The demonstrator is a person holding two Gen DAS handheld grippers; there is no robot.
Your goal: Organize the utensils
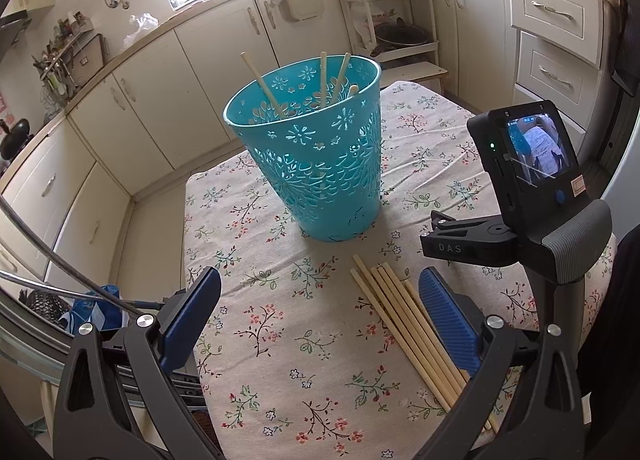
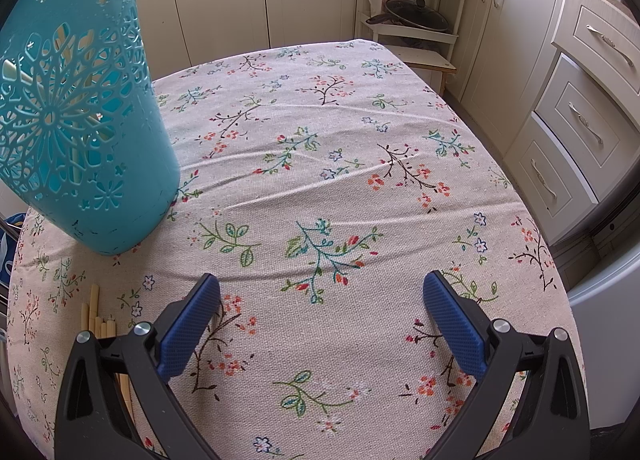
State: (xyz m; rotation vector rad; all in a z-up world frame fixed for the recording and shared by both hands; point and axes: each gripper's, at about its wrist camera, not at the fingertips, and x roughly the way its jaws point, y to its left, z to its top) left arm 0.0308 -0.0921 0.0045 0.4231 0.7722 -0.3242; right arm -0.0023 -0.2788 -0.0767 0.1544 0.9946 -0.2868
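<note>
- Standing wide apart, the jaws of the left gripper (image 1: 320,324) hold nothing; only bare floral tablecloth (image 1: 280,340) lies between them.
- Jaws of the right gripper (image 2: 322,324) are likewise spread and empty, over cloth to the right of the basket.
- Loose chopsticks (image 1: 404,324) lie bundled flat on the cloth, just in front of the teal basket (image 1: 312,147), partly under the left gripper's right-hand finger.
- Several chopsticks (image 1: 324,79) already stand inside the basket, leaning on its wall.
- Judgement: sorting is partway done; a fresh pick-up is in hand.
- Next move calls for shifting the left gripper sideways over the bundle, lowering, and closing on one stick.
</note>
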